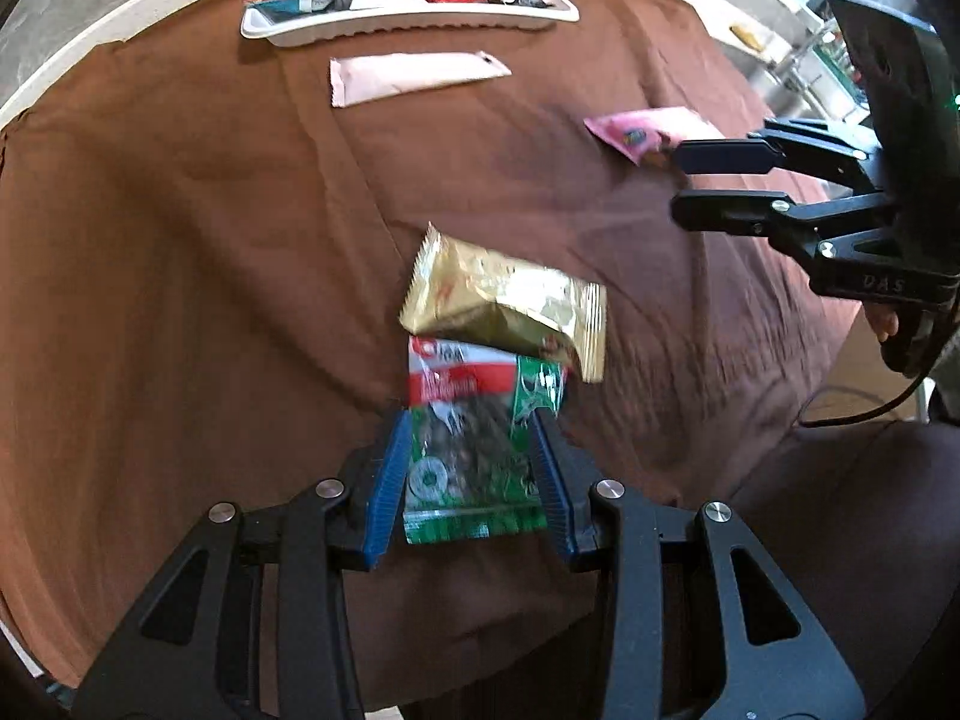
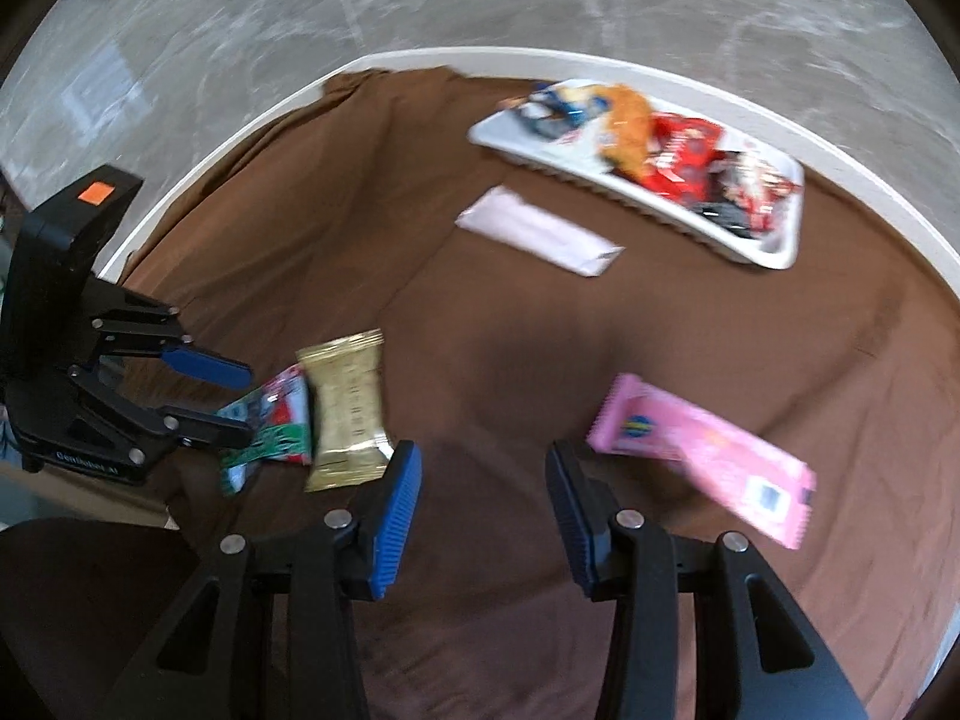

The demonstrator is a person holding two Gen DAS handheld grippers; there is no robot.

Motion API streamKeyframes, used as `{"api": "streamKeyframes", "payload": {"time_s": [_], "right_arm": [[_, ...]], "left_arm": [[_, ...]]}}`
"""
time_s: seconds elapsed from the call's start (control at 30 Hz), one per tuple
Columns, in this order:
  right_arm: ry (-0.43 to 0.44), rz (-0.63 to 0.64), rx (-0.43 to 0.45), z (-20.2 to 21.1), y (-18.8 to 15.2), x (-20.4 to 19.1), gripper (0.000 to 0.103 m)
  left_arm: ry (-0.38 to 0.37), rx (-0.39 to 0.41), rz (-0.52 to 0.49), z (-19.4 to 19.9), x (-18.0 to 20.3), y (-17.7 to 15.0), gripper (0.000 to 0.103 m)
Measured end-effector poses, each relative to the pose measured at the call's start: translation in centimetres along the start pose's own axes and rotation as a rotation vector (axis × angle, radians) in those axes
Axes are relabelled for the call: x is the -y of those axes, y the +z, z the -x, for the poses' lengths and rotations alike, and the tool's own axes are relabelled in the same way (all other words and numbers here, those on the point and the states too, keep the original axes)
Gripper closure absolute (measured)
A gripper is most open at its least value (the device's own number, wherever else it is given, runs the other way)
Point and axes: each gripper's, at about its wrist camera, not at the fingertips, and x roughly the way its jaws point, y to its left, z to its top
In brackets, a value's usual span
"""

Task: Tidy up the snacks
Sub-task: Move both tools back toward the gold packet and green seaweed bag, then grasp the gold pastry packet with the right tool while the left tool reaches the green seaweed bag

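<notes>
Brown cloth (image 2: pixel 690 330) on round table: white plastic tray (image 2: pixel 774 255) at far edge part-filled. Left gripper (image 1: pixel 474 468) straddles green-red seed packet (image 1: pixel 474 420), grip uncertain; right gripper (image 2: pixel 480 504) wide, empty. Gold foil packet (image 2: pixel 348 414), pink wrapper bar (image 2: pixel 708 456), pale pink sachet (image 2: pixel 534 228) remain.

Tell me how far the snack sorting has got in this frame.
Partly done. The white tray already holds several wrappers. In hand: the left tongs straddle the green and red packet, apparently closing on it; whether they grip it is unclear. Left on the brown cloth: the gold packet, the pale pink bar and the bright pink packet. The right tongs are open and empty.
</notes>
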Motion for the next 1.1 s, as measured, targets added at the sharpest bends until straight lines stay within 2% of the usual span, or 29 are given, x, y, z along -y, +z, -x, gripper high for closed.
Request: {"api": "streamKeyframes", "payload": {"time_s": [0.27, 0.37, 0.63, 1.1], "right_arm": [[0.053, 0.059, -0.025, -2.0, 0.3, -3.2, 0.056], [0.056, 0.079, -0.035, -2.7, 0.5, -3.9, 0.051], [0.049, 0.145, -0.062, -4.5, 1.1, -5.7, 0.051], [0.009, 0.207, -0.106, -7.7, 2.1, -6.8, 0.049]], "left_arm": [[-0.009, 0.008, 0.018, -0.3, 0.0, -0.3, 0.063], [-0.011, 0.01, 0.012, -0.2, -0.1, -0.4, 0.063], [-0.025, 0.007, -0.035, 0.0, 0.3, -0.1, 0.059], [-0.037, 0.011, -0.026, -1.1, -0.1, -0.1, 0.053]]}}
